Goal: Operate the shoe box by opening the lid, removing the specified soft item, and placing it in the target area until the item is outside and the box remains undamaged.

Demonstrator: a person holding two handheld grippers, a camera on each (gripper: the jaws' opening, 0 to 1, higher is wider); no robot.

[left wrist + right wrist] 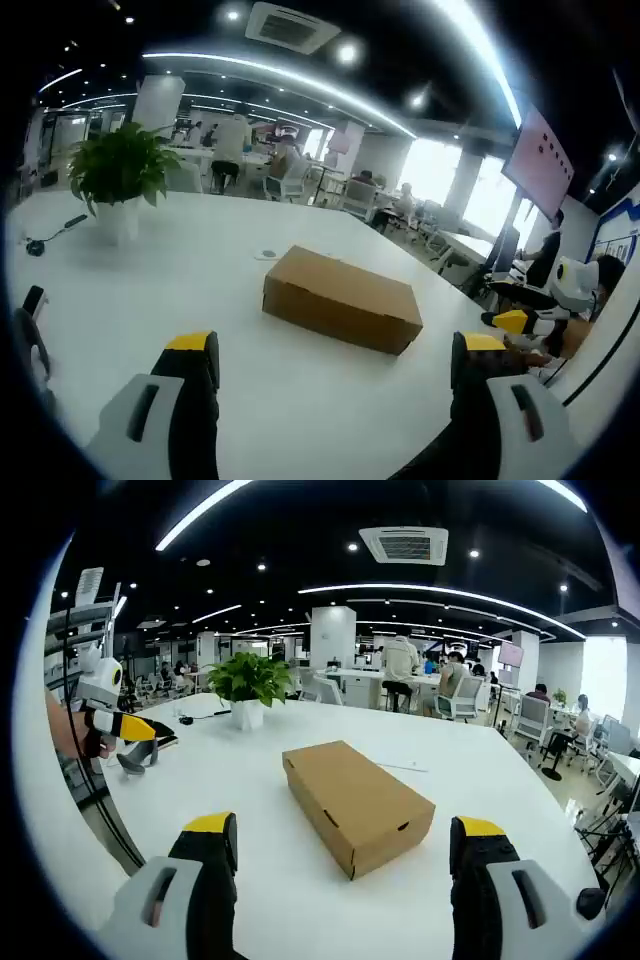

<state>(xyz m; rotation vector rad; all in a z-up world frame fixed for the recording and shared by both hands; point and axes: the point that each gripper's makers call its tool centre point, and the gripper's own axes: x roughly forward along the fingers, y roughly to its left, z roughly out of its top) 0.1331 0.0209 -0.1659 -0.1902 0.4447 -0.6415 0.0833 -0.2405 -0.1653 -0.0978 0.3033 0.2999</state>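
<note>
Box lid shut on counter; both my tongs gaping, empty. Pinching too hard could crush cardboard.

shoe box is plain tan-brown cardboard, no print visible, sitting on a glossy white table. left gripper and right gripper both have black jaws with yellow tips and pale grey-white housings behind them; the left gripper seen at the edge of the right gripper view shows the same white, yellow and black. potted plant has green leaves in a white pot, the ceiling is black with white strip lights, and a wall screen shows pink-red.
</note>
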